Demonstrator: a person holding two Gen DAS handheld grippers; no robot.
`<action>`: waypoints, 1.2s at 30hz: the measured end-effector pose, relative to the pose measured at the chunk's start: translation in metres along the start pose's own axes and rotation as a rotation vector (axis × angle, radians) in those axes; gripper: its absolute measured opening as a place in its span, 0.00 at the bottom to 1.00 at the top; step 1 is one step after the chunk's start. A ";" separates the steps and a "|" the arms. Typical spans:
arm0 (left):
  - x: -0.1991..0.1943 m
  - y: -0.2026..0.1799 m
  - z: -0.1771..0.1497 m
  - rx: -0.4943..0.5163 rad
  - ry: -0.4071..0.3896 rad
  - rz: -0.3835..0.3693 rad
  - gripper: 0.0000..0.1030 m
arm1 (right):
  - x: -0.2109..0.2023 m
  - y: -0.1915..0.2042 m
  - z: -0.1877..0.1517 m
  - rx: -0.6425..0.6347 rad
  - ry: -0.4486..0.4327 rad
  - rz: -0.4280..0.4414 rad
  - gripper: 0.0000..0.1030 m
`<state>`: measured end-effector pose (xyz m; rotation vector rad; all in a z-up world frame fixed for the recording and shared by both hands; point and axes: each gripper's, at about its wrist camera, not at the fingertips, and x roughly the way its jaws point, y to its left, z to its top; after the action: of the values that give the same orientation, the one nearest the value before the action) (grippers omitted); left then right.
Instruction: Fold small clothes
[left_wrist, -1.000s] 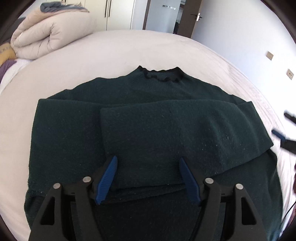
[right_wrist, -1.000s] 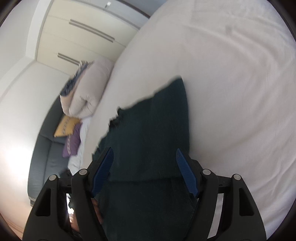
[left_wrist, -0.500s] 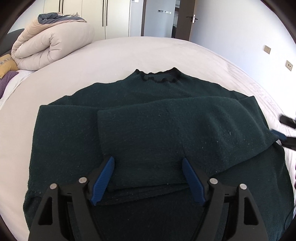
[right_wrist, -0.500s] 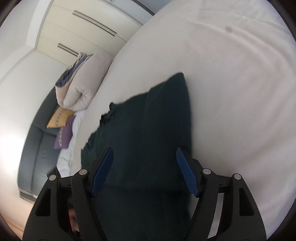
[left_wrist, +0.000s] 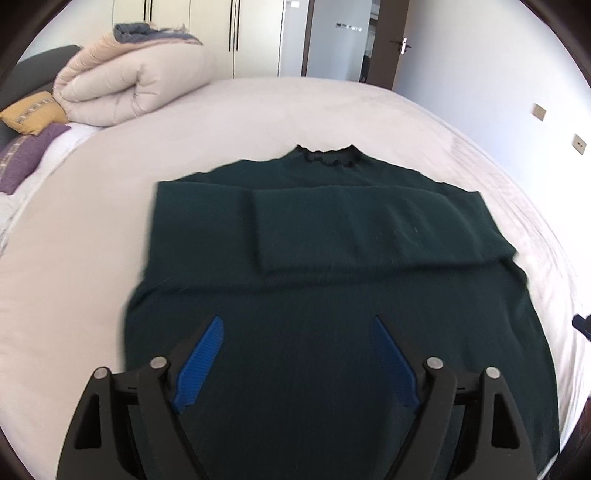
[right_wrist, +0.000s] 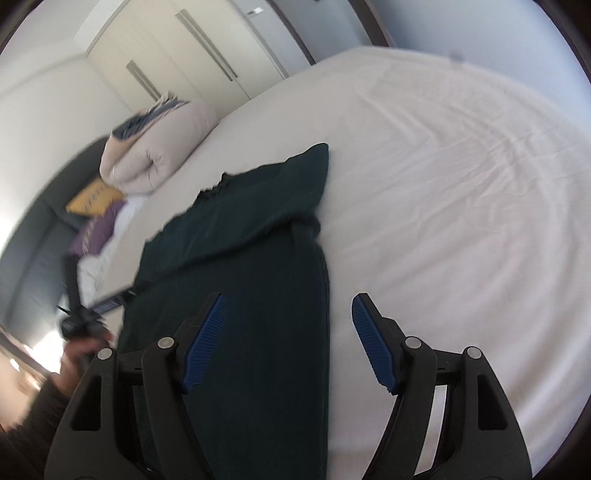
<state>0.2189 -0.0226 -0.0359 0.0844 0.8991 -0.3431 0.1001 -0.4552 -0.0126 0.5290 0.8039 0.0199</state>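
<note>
From the left wrist view we see the left gripper (left_wrist: 297, 360) hanging over the near part of a dark green sweater (left_wrist: 332, 295), its blue pads spread wide with nothing pinched between them; its jaws have just been opening further. The sweater lies flat on the white bed (left_wrist: 92, 240), collar (left_wrist: 327, 155) at the far end, both sleeves folded across the chest so that the right-hand sleeve overlaps the left one. At the far left of the bed sits a rolled beige duvet (left_wrist: 136, 85), with a yellow cushion (left_wrist: 33, 114) and a purple cushion (left_wrist: 26, 158) beside it. Wardrobe doors (left_wrist: 214, 37) and an open doorway stand behind the bed. A dark bit of the other tool shows at the right edge, too small to make out.

From the right wrist view we see the right gripper (right_wrist: 288, 341) with its jaws apart and gripping nothing. It hovers at the sweater's (right_wrist: 251, 277) right edge: the left pad is over the dark knit, the right pad over bare sheet (right_wrist: 461, 203). The picture is blurred. At the near left a hand (right_wrist: 83, 352) holds the other tool's dark frame. The duvet (right_wrist: 155, 147) and cushions lie far left.
</note>
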 end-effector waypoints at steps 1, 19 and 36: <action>-0.013 0.005 -0.008 -0.003 -0.008 0.012 0.86 | -0.009 0.002 -0.007 -0.007 -0.010 -0.005 0.68; -0.106 0.034 -0.152 -0.008 0.084 0.265 0.92 | -0.089 0.048 -0.106 -0.240 -0.082 -0.211 0.68; -0.109 0.047 -0.174 -0.058 0.104 0.247 0.92 | -0.082 0.021 -0.123 -0.058 0.100 -0.140 0.68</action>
<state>0.0406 0.0874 -0.0626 0.1590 0.9887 -0.0834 -0.0380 -0.3998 -0.0175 0.4182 0.9341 -0.0597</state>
